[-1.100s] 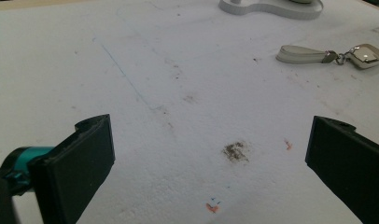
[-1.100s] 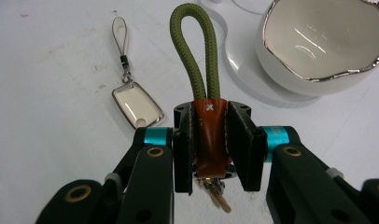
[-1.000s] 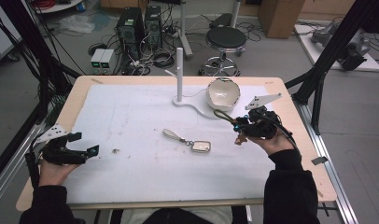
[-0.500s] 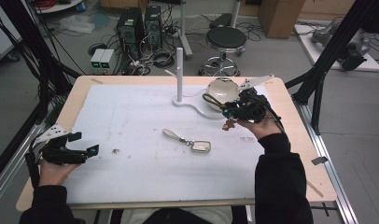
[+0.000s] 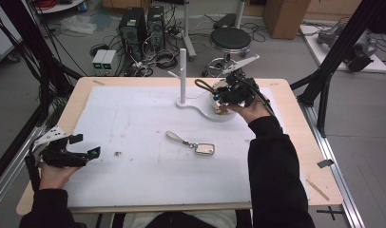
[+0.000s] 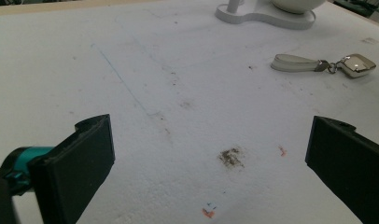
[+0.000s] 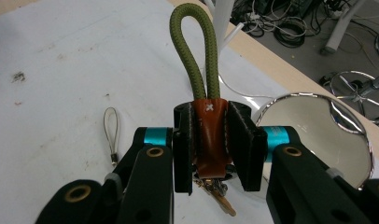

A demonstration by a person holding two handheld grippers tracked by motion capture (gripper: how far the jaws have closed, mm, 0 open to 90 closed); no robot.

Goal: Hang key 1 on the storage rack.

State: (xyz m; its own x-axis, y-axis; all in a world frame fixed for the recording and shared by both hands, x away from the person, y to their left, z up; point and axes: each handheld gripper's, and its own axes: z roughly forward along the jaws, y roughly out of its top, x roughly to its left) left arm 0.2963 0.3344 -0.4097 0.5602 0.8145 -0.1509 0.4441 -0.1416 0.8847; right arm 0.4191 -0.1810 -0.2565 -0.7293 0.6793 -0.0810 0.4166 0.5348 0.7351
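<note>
Now the right tongs (image 7: 211, 140), clamped on the keychain's brown leather tab (image 7: 210, 135), hold its green rope loop (image 7: 195, 51) at the far right near the white peg stand (image 5: 182, 76); keep the loop upright, thread it over the peg; left tongs (image 6: 211, 158) apart

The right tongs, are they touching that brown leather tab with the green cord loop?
Touching. In the right gripper view the right tongs are closed on the brown leather tab, both pads pressed flat against its sides, with the green cord loop rising above.

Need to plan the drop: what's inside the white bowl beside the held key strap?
The bowl looks empty where its shiny inside shows. The right gripper, shut on the key strap, covers its near part, so that stays unknown.
</note>
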